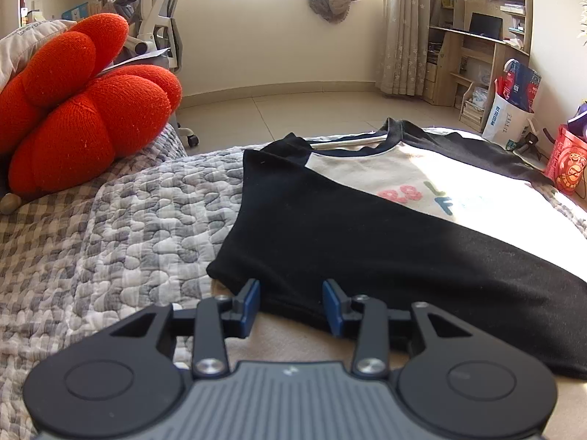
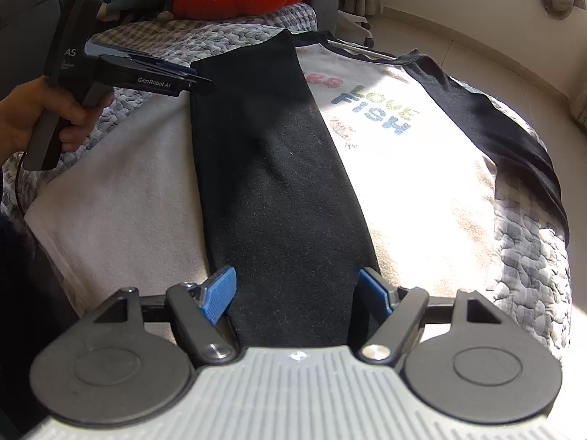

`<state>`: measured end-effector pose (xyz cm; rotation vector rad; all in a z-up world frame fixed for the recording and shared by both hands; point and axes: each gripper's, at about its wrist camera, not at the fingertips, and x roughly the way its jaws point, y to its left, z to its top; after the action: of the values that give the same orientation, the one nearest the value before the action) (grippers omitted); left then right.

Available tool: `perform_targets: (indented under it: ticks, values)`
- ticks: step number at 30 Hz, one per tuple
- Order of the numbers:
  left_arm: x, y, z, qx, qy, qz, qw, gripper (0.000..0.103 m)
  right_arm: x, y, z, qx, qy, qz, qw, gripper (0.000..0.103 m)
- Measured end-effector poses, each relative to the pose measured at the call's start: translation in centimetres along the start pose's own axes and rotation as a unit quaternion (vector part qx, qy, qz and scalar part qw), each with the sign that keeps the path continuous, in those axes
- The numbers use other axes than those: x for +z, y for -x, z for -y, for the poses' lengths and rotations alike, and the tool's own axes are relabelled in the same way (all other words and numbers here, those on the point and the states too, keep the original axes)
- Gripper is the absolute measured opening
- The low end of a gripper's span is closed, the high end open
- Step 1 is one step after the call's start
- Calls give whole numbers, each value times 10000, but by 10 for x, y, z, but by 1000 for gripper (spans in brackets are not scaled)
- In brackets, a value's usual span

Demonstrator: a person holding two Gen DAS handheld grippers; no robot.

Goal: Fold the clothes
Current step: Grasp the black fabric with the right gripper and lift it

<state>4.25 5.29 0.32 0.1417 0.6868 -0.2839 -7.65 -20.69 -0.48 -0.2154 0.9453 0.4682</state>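
- Right gripper (image 2: pixel 297 293) nearest: blue pads spread wide, standing on either side of the black sleeve (image 2: pixel 279 183) near its cuff end, nothing pinched.
- Left gripper (image 1: pixel 291 306) lower down its own view: pads parted, not pressing, hovering at the sleeve's edge over pale cloth.
- Seen from the right wrist, held in a hand (image 2: pixel 22 121) at the sleeve's upper left edge, clear of the cloth.
- Shirt (image 2: pixel 403 168) lying flat on the quilted bedspread (image 1: pixel 110 220), cream front up, coloured lettering showing, one black sleeve folded inward across the body, the other sleeve (image 2: pixel 513 128) out along the far side.
- Judged step: letting go after laying the sleeve over; second sleeve probably next.
- Best done by lifting both grippers straight off, without dragging the laid sleeve askew.
- Worth checking the sleeve lies smooth and parallel to the shirt's side before moving across.
- For the far sleeve, pinch near cuff and shoulder together, so the fold line stays straight.
- Farther back: red cushion (image 1: pixel 84 110) at the bed's head, office chair (image 1: pixel 161 18) behind it.
- Hard to tell: the cuff itself, hidden under the right gripper's body; the shirt's hem, cut off below both views.
- Sunlit right part of the shirt washed out, creases there unreadable.
- Lettering partly covered by the folded sleeve.
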Motion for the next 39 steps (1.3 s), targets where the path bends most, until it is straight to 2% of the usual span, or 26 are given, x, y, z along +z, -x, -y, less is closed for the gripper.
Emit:
perform_targets:
  ticks: [3, 5, 6, 8, 10, 12, 14, 16, 20, 22, 25, 30, 32, 33, 36, 38, 39]
  values:
    - [0, 1, 0, 43, 70, -39, 10000, 41, -13, 19, 37, 93, -569, 266, 9980, 78]
    - [2, 3, -1, 85, 222, -105, 9997, 42, -17, 31, 77, 91, -1562, 647, 9856, 78]
    - [3, 4, -3, 99, 327, -141, 9993, 42, -20, 36, 100, 77, -2226, 874, 9709, 78]
    - [4, 11, -4, 77, 517, -124, 9986, 43, -31, 40, 144, 120, -3546, 1293, 9260, 79]
    - [5, 19, -4, 29, 592, -30, 9982, 46, -43, 36, 173, 208, -4430, 1597, 8819, 79]
    - [5, 25, -4, 11, 639, 43, 9979, 46, -53, 32, 202, 298, -5242, 1889, 8298, 79]
    - [4, 26, -6, 30, 723, 42, 9974, 46, -58, 22, 223, 421, -5710, 2156, 7910, 79]
    - [4, 25, -8, 64, 805, 23, 9967, 46, -58, 11, 237, 481, -6036, 2341, 7606, 79]
    - [2, 20, -12, 149, 922, -55, 9956, 48, -53, -5, 257, 278, -6328, 2541, 7308, 79]
    - [1, 18, -14, 122, 1015, -85, 9947, 57, -51, -10, 264, 138, -6499, 2679, 7111, 79]
    - [0, 16, -12, 58, 1067, -141, 9942, 57, -49, -23, 271, -74, -6676, 2633, 6963, 79]
    - [1, 13, -11, 19, 1064, -199, 9941, 57, -47, -48, 285, -351, -6793, 2418, 6920, 79]
    - [1, 11, -12, 14, 1103, -236, 9936, 57, -48, -53, 286, -420, -6835, 2403, 6880, 65]
    - [1, 10, -13, 18, 1128, -247, 9933, 58, -49, -54, 286, -455, -6851, 2432, 6851, 63]
    - [2, 10, -17, 22, 1212, -255, 9923, 58, -46, -45, 282, -642, -6817, 2675, 6779, 44]
    - [3, 10, -21, 29, 1287, -249, 9914, 58, -40, -32, 278, -1002, -6606, 2958, 6827, 19]
    - [3, 11, -24, 34, 1341, -245, 9907, 58, -36, -25, 274, -1100, -6435, 3181, 6874, 15]
